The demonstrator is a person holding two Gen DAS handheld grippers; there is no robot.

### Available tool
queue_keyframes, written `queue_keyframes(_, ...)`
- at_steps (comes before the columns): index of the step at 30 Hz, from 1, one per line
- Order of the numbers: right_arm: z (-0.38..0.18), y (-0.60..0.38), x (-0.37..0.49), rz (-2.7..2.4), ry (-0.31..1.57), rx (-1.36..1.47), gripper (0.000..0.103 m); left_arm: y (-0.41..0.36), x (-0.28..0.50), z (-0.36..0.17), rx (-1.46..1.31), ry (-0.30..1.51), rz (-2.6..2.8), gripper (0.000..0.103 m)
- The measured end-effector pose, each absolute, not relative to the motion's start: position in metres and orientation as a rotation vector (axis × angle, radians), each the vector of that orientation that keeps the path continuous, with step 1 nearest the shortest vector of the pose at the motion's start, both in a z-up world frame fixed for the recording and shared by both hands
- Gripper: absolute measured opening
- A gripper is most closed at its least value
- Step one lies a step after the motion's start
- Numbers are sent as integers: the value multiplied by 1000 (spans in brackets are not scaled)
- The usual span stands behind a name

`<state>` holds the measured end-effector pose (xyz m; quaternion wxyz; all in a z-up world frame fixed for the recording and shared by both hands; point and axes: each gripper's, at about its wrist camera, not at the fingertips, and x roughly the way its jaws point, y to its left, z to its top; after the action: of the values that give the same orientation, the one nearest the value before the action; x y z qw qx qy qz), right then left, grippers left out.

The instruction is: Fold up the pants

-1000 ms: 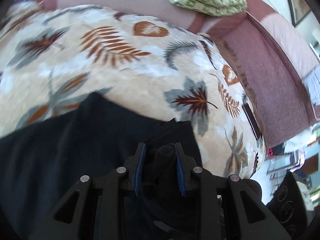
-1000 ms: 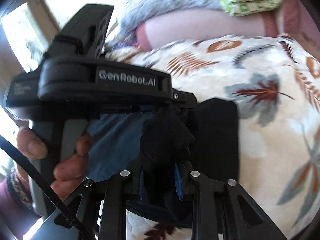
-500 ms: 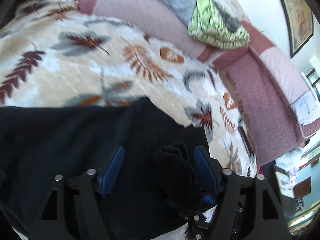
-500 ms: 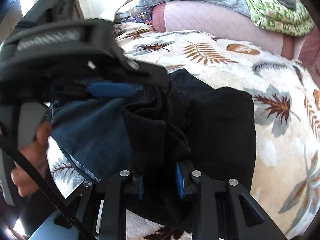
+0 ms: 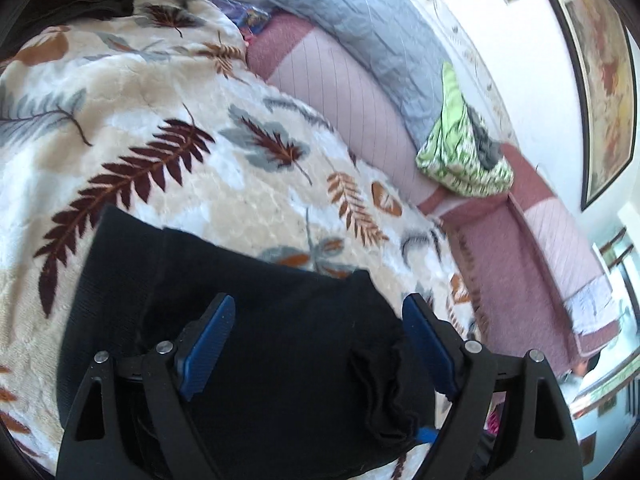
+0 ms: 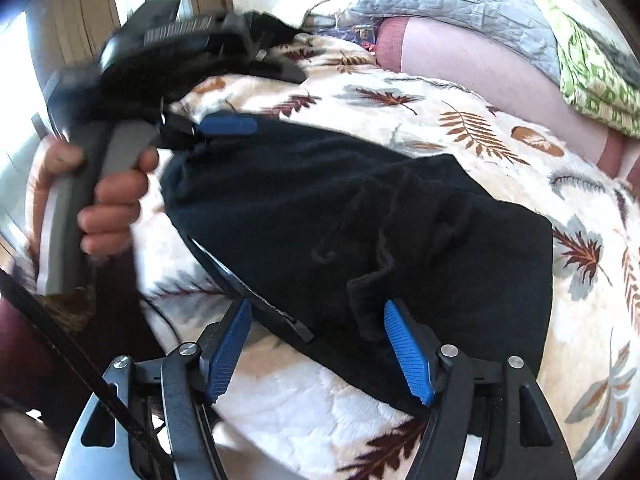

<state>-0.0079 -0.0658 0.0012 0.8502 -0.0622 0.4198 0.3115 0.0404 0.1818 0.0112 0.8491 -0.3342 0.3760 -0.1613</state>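
Observation:
The black pants (image 5: pixel 248 320) lie folded on a leaf-patterned blanket (image 5: pixel 160 160); they also show in the right wrist view (image 6: pixel 360 216). My left gripper (image 5: pixel 316 344) is open just above the pants, blue pads spread, holding nothing. It also shows in the right wrist view (image 6: pixel 224 126), held in a hand at the pants' far left end. My right gripper (image 6: pixel 320 348) is open at the near edge of the pants, with a bunched cuff (image 6: pixel 368 280) lying loose by its right pad.
A pink sofa back (image 5: pixel 340 92) runs behind the blanket, with a grey quilt (image 5: pixel 360 32) and a green patterned cloth (image 5: pixel 460 156) on it. A framed picture (image 5: pixel 604 80) hangs on the wall at right. A window (image 6: pixel 80 20) is at left.
Both grippers have opened and let go of the pants. The left gripper has drawn back and up; the pants now lie flat on the blanket.

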Motion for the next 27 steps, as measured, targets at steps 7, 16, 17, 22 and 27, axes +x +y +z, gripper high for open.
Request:
queue_keyframes(7,30,-93,51,473,864,79,44,188,41,10,-702,794,-295,85)
queue_keyframes(16,6,-69,62,470,958,55,33,197,41,2,-768,804,-306,85)
queue_keyframes(17,3,-64,61,481,978,34,17,196,41,2,-769,807,-311,85)
queue_keyframes(22,-2,-55,50,631,1056,145,19,196,40,3,-765,804,-295,85)
queue_keyframes(27,-15,-39,46,717,1106,134,32,201,40,0,-797,809,-304,85)
